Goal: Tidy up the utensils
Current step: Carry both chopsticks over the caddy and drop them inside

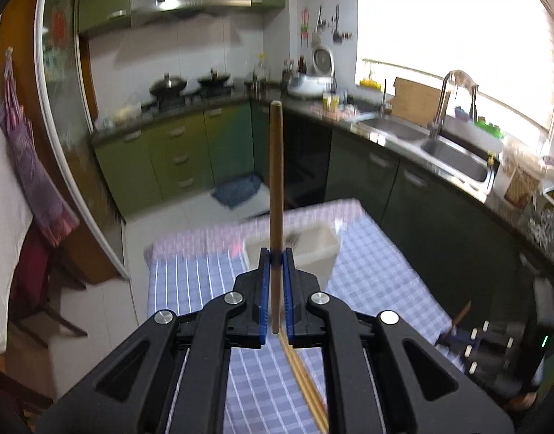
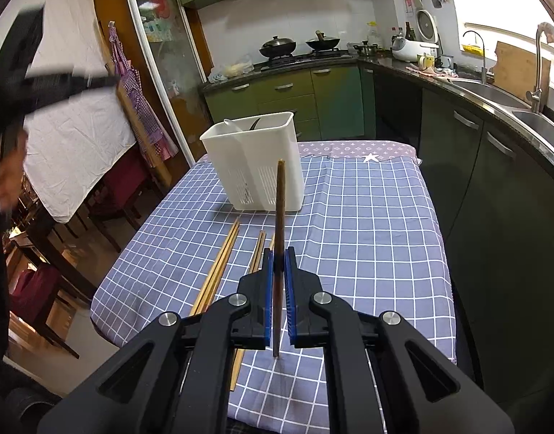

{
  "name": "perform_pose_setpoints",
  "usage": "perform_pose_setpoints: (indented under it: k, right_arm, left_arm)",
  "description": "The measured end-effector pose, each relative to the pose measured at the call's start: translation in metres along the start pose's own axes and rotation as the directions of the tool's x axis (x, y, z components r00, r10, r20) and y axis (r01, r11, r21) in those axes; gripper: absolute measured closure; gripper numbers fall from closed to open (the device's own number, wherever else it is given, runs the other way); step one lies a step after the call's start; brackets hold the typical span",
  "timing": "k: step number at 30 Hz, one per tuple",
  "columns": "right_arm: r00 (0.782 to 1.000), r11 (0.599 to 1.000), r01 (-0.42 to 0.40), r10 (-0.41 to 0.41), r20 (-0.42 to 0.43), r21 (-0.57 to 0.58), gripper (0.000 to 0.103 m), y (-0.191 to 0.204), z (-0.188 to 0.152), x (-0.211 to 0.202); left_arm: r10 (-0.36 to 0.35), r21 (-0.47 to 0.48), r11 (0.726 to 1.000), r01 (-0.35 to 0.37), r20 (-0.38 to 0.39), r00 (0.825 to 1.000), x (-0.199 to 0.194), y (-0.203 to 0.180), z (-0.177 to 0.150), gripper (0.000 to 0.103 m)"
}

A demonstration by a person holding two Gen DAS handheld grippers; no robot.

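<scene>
Each claw, left gripper (image 1: 276, 253) and right gripper (image 2: 279, 253), pinches one upright chopstick (image 1: 275, 181) (image 2: 279, 224) above the table (image 2: 367, 235), whose far end carries the white holder (image 2: 255, 159), with more chopsticks (image 2: 219, 264) lying near its left edge.

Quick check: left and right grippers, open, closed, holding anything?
Left gripper: closed on a brown chopstick, held upright.
Right gripper: closed on a dark chopstick, also upright, short of the white utensil holder.

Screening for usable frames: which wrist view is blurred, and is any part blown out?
Left wrist view: motion blur smears the white utensil holder and tablecloth, and the window is blown out. Right wrist view: mostly sharp, only the left gripper smeared.
</scene>
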State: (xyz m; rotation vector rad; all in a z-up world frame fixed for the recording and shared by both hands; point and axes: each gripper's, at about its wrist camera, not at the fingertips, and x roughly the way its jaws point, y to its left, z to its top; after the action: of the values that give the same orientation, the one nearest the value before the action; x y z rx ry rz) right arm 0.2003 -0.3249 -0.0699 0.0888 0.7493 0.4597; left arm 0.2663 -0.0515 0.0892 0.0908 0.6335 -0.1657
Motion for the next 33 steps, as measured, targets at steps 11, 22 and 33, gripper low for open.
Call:
perform_pose_setpoints:
  k: [11, 22, 33]
  right_arm:
    - [1.000, 1.000, -0.006, 0.006, 0.001, 0.010, 0.096, -0.005, -0.003, -0.004]
    - [0.999, 0.999, 0.013, -0.011, 0.041, -0.048, 0.096, 0.010, 0.044, -0.006]
    - [0.973, 0.999, -0.005, 0.012, 0.230, -0.034, 0.096, 0.030, 0.186, -0.007]
  left_arm:
    - [0.062, -0.044, 0.997, -0.060, 0.028, 0.998, 0.076, 0.000, 0.045, 0.096]
    - [0.052, -0.045, 0.997, -0.060, -0.160, 0.986, 0.147, 0.010, 0.000, 0.090]
    - [0.015, -0.073, 0.997, -0.024, -0.128, 0.992, 0.105, 0.022, -0.016, 0.078]
